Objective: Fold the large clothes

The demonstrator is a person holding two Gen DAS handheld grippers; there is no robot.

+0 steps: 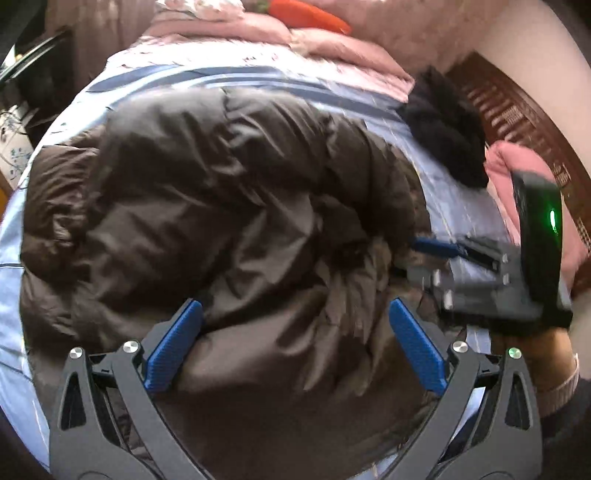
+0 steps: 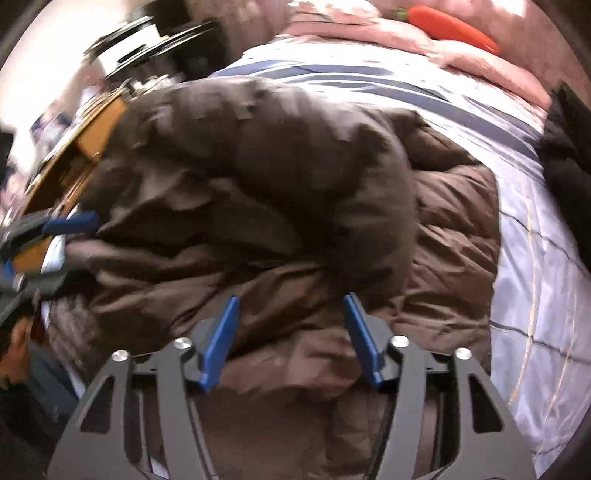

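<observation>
A big brown puffer jacket lies bunched up on a bed with a pale blue checked sheet. My left gripper hovers over the jacket's near part, open, with its blue pads far apart and fabric lying loose beneath them. It also shows at the left edge of the right wrist view, by the jacket's side, as the left gripper. My right gripper has a thick fold of the jacket bulging between its blue pads and touching both. The right gripper sits at the jacket's right edge.
Pink bedding and an orange carrot-shaped cushion lie at the far end. A black fluffy garment and a pink item lie on the right by a dark wooden bed frame. Furniture clutter stands left.
</observation>
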